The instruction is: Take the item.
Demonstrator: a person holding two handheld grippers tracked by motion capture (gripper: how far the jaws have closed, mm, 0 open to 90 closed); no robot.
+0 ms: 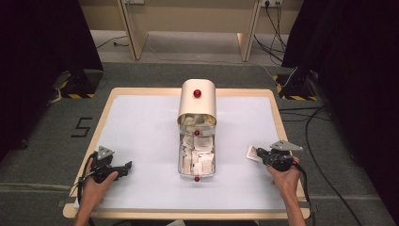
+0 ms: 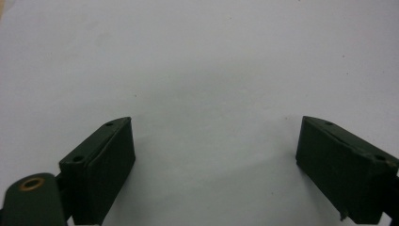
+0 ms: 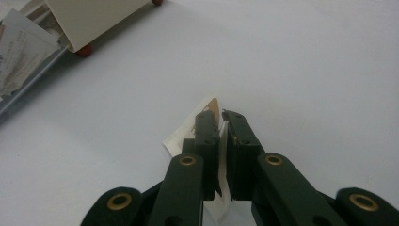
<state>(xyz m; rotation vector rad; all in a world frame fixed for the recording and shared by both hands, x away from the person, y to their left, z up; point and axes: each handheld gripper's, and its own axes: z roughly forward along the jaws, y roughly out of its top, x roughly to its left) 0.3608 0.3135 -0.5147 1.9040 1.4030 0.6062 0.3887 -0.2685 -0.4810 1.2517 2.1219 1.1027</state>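
A cream box (image 1: 197,101) with a rounded lid and red knobs stands at the table's middle back. In front of it lies its clear tray (image 1: 180,160), pulled out and holding several white paper sachets (image 1: 197,155). My right gripper (image 1: 260,153) rests low at the right of the table, shut on a thin white sachet (image 1: 252,151). In the right gripper view the jaws (image 3: 220,117) pinch that sachet (image 3: 181,140), whose tan corner pokes out past the tips. My left gripper (image 1: 126,167) lies at the front left, open, and its jaws (image 2: 215,129) stand wide over bare white table.
The white table top (image 1: 141,127) has a wooden rim. In the right gripper view the box's corner (image 3: 94,16) and a red foot (image 3: 84,51) are at the upper left, beside sachets (image 3: 19,52). Dark curtains, cables and stand bases ring the table.
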